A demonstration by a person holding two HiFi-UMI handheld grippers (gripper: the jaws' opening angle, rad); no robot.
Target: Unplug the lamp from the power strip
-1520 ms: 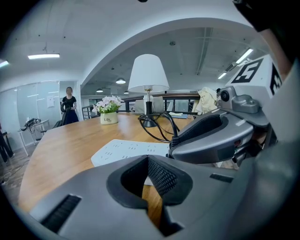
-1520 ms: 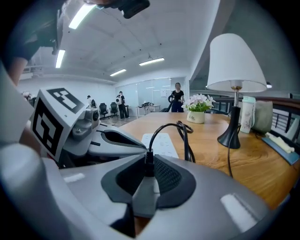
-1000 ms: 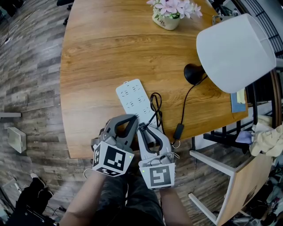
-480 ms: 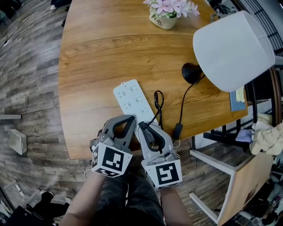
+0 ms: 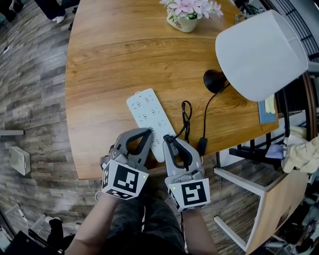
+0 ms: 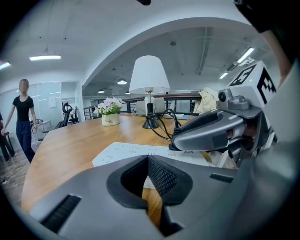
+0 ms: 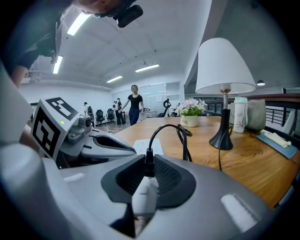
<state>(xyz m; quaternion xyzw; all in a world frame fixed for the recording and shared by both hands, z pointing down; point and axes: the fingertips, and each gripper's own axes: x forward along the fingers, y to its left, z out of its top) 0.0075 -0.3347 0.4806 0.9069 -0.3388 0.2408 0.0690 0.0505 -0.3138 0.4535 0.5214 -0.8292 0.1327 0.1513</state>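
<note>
A white power strip (image 5: 147,121) lies on the round wooden table (image 5: 109,60). My right gripper (image 5: 169,141) is shut on the lamp's white plug (image 7: 145,194) at the strip's near right edge; the prongs are hidden. The black cord (image 5: 187,117) loops from the jaws toward the lamp base (image 5: 214,80) under the white shade (image 5: 261,55). My left gripper (image 5: 146,133) is shut with nothing in it, its tips at the strip's near left part. In the left gripper view the strip (image 6: 126,152) shows just past the jaws.
A flower pot (image 5: 187,15) stands at the table's far side. The cord's inline switch (image 5: 202,146) hangs at the near table edge. A chair (image 5: 264,199) stands to the right. A person (image 6: 22,117) stands far off on the floor.
My right gripper has moved right and back off the strip with the plug in it, dragging the cord loop to the right. The left gripper has stayed at the strip.
</note>
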